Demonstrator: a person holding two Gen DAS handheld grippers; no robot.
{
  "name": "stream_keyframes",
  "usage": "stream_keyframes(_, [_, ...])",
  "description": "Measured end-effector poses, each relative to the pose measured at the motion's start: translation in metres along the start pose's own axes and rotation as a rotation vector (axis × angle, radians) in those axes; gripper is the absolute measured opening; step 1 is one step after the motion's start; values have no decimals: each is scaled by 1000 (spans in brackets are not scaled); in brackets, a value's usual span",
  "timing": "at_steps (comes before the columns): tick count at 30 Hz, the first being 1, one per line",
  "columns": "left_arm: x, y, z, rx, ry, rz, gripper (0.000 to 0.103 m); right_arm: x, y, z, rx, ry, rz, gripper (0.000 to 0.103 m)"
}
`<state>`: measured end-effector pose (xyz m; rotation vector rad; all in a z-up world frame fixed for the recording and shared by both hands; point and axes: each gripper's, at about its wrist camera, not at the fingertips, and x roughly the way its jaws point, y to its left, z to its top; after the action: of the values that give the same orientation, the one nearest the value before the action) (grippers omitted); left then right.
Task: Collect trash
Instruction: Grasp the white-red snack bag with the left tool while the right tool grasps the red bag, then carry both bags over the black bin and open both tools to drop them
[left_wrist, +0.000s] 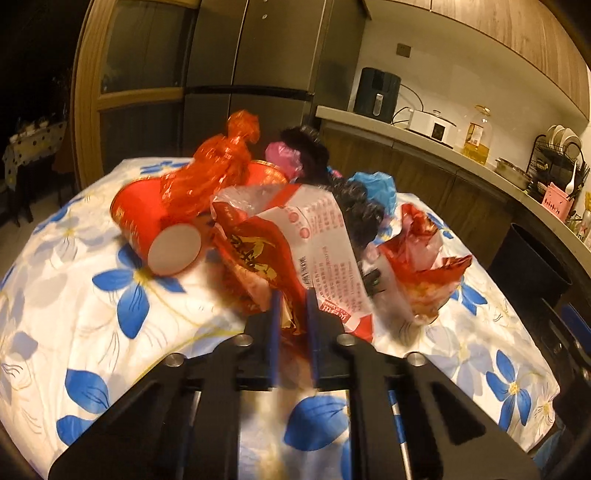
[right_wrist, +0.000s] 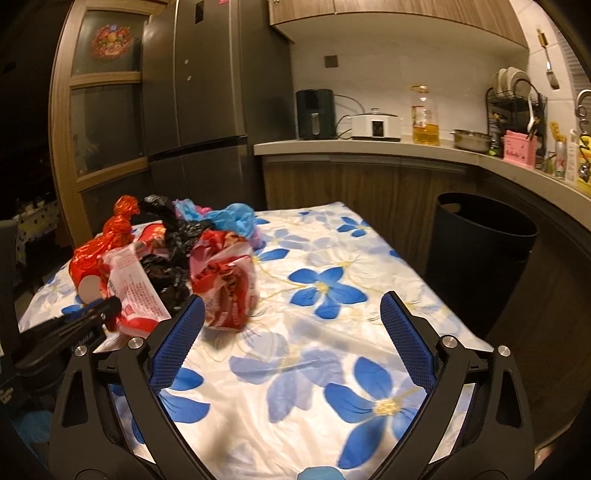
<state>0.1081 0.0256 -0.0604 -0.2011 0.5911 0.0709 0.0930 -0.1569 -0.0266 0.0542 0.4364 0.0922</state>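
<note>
Worktop (right_wrist: 369, 280) in blue-flower cloth carries trash pile (right_wrist: 166, 266) at its far-left. Your right gripper (right_wrist: 291, 325): jaws wide apart, nothing between. Your left gripper (left_wrist: 291, 314): jaws pinching red-white printed wrapper (left_wrist: 295, 243) (Chinese text, unreadable).

floral tablecloth (right_wrist: 332, 258) bears piled trash (right_wrist: 166, 266).

A: Warm, yellowish indoor light falls from above; the floral tablecloth (right_wrist: 332, 236) glares pale in patches, while the far left doorway sinks into black.

B: Fisheye bending curves the counter (right_wrist: 369, 149) and darkens the corners. The near trash pile (left_wrist: 280, 229) looks smeared, soft with blur.
</note>
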Motion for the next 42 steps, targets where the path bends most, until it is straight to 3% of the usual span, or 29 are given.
stream_keyframes(5, [-6, 8, -5, -8, -11, -22, 1, 15, 15, -2, -18, 11, 49, 79])
stream_keyframes(10, [-30, 10, -5, -3, -59, -28, 0, 36, 29, -4, -41, 11, 94, 72])
stream_keyframes(16, [-41, 18, -9, -7, -60, -33, 0, 68, 39, -3, -18, 61, 138, 58])
stream_keyframes(19, [-41, 17, -10, -8, -56, -32, 0, 79, 43, -3, -19, 84, 159, 46])
stream_keyframes(21, [-41, 16, -10, -4, -56, -28, 0, 84, 46, -3, -32, 97, 164, 29])
stream_keyframes(24, [-40, 14, -10, 8, -50, -23, 0, 83, 48, -3, -46, 94, 180, 21])
stream_keyframes(33, [-48, -6, -7, 62, -82, -34, 0, 43, 22, 9, -34, -5, 176, 19])
stream_keyframes(42, [-49, -54, 8, 143, -119, -95, 0, 7, -29, 29, 12, -75, 138, 19])
